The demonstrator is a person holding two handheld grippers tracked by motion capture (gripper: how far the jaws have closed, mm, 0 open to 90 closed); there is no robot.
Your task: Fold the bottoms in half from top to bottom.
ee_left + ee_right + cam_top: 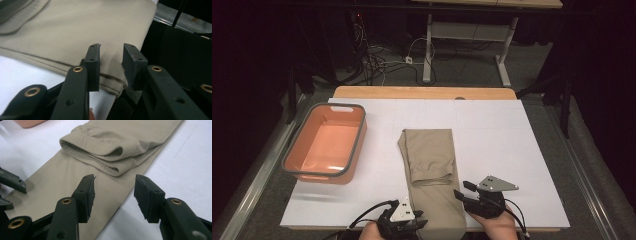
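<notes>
Folding in progress, seen from the high view and both gripper views. The beige garment is your landmark: it lies lengthwise on the white table, its far end already turned back on itself so that a ribbed hem sits doubled on top of the middle of the cloth. Its near end reaches the table's front edge and appears to hang slightly over it. Well to the left of the garment stands an orange bin, with nothing visible inside it.

Your left gripper is at the garment's near-left corner, beside the table edge. Its jaws straddle the stitched corner of the cloth, and a fold of fabric rises between them; the pads look close against it, yet a little gap shows on either side, so you cannot be told for certain that the cloth is pinched. Your right gripper hovers at the garment's near-right edge, just short of the doubled hem. Its jaws stand apart with the cloth edge below them, and the pads touch nothing.

Judged from this layout, one fold is done. What is left: secure both near corners, carry the near end up over the doubled part, and probably move the folded garment to the bin. The right side is the less ready of the two.
</notes>
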